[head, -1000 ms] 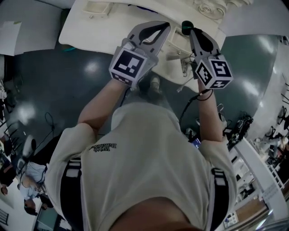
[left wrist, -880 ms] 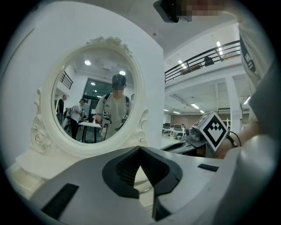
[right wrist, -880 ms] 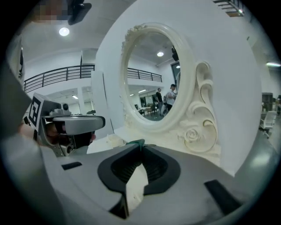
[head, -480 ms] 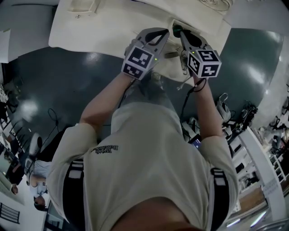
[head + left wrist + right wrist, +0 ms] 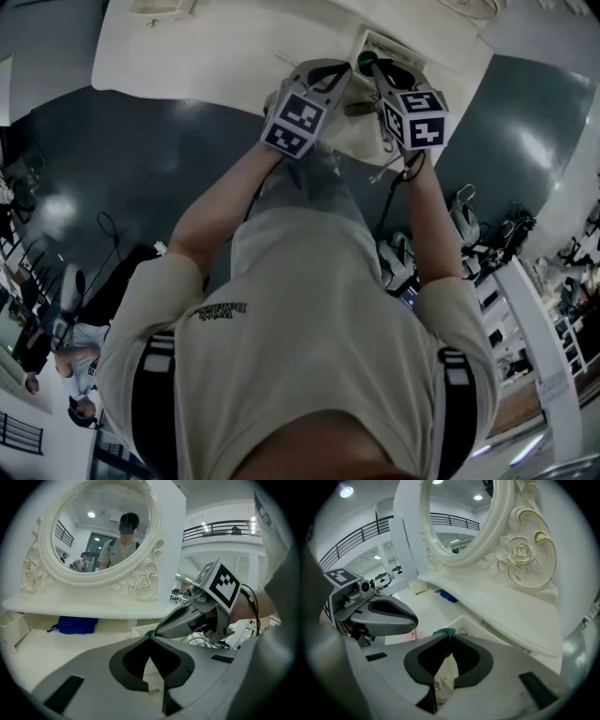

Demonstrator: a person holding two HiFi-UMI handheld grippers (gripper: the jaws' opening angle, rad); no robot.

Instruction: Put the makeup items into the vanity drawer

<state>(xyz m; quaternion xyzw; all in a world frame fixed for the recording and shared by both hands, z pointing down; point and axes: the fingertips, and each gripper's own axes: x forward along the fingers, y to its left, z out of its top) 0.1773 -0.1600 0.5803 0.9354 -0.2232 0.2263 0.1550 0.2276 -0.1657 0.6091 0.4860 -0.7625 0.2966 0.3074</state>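
Over a white vanity table [image 5: 206, 56], a person brings both handheld grippers to the open drawer [image 5: 461, 618] set in its top, below an ornate oval mirror [image 5: 105, 531].

The right gripper [image 5: 449, 637] carries a small green makeup item [image 5: 443, 632] at the very tips of its jaws, poised just above the drawer's near rim. Those jaws have just been opening, yet the green piece sits between the tips and appears to be pinched there. The view is too tight to be sure how firm the hold is.

The left gripper [image 5: 150, 639] hangs close beside its partner, its jaws together with nothing between them. It takes no part in the carry.

The step in hand looks like the drop itself: the item is at the drawer and about to be let go. The next move would call for the right jaws to part fully, with the tips held over the drawer's inside rather than its edge, so the piece falls in and not onto the tabletop. After that the gripper would need to lift clear without nudging the drawer wall.

A blue pouch [image 5: 74, 624] lies farther back on the table under the mirror shelf, well apart from both grippers.
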